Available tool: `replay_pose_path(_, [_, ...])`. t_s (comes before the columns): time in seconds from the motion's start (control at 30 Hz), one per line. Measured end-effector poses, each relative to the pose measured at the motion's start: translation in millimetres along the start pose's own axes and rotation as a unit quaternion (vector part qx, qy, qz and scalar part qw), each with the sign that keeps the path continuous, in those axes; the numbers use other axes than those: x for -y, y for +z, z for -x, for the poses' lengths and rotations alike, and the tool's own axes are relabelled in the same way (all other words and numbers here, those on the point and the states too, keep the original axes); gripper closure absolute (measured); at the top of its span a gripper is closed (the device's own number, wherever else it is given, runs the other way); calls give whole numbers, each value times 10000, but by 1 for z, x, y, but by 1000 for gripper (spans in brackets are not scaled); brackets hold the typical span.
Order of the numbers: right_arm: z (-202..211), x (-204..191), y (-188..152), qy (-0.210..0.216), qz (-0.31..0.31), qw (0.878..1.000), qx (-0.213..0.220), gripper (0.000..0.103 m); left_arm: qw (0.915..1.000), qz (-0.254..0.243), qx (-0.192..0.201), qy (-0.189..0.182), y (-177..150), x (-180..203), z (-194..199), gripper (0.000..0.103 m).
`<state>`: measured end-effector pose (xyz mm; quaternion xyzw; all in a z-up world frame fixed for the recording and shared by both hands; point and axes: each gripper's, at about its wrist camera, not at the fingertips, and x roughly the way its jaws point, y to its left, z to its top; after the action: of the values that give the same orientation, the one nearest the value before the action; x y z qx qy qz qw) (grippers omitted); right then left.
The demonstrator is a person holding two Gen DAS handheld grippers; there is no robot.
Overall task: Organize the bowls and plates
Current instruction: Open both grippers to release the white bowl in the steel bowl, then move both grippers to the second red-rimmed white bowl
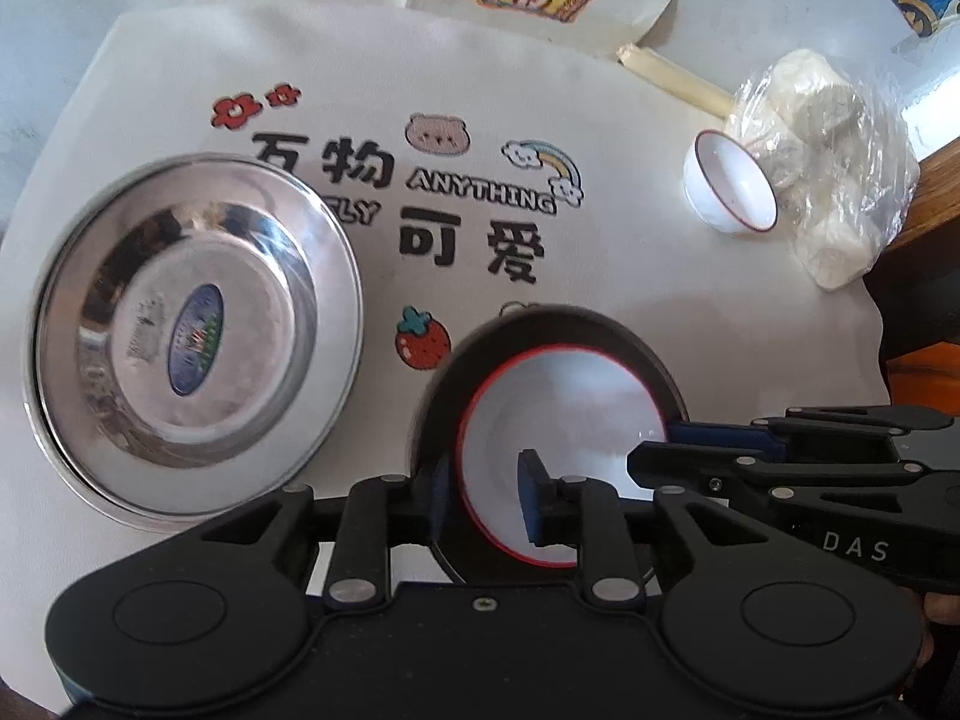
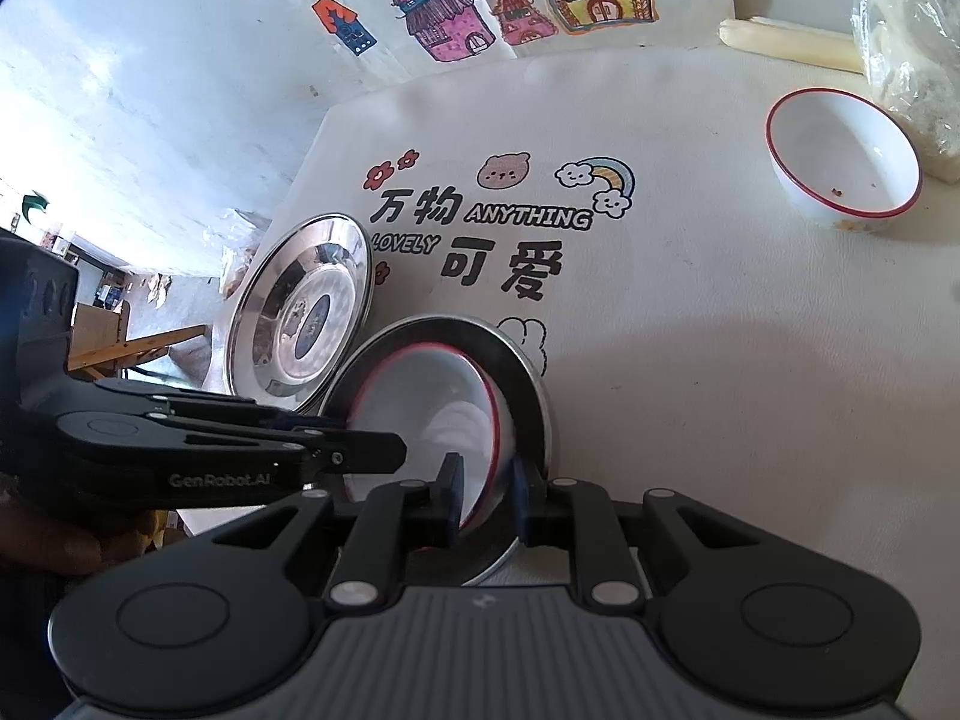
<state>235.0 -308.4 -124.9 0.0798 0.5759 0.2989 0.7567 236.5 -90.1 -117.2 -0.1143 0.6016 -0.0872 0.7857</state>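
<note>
L gripper point(image 1: 483, 489) jaws straddle near rim of red-rimmed bowl point(image 1: 564, 420), looks slack. R gripper point(image 2: 487, 495) pinches same bowl's rim. Bowl sits in steel plate point(image 2: 528, 372); 2nd plate point(image 1: 192, 324) at left.

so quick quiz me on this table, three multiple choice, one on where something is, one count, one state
1. The near bowl sits:
a) on bare cloth
b) in a steel plate
c) inside a plastic bag

2. White bowls with a red rim in view:
a) one
b) two
c) four

3. The far bowl is:
a) upside down
b) upright, open side up
c) stacked in another bowl

Answers:
1 b, the plate's metal rim rings the bowl.
2 b, one by the jaws, one far right.
3 b, its white inside shows and it stands alone on the cloth.
</note>
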Motion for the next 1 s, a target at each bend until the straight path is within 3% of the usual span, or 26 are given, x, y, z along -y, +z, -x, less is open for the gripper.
replay_pose_path(0.37, [11, -1, 2, 60, 231, 9996, 126, 72, 9995, 13, 292, 136, 7, 6, 18, 70])
replay_pose_path(0.47, [16, -1, 2, 84, 274, 9994, 181, 68, 9990, -5, 396, 203, 10, 10, 20, 60])
replay_pose_path(0.53, [18, 0, 2, 80, 280, 9993, 216, 59, 9984, -20, 483, 301, 12, 13, 21, 47])
replay_pose_path(0.73, [28, 10, 1, 61, 205, 9992, 339, 44, 9972, 16, 638, 403, 20, 20, 19, 26])
replay_pose_path(0.93, [38, 27, -4, -124, -12, 9989, 460, 16, 9975, -54, 611, 351, 30, 38, 5, 19])
replay_pose_path(1.0, [42, 35, -7, -213, -112, 9985, 497, 13, 9978, -47, 600, 275, 34, 45, -2, 13])
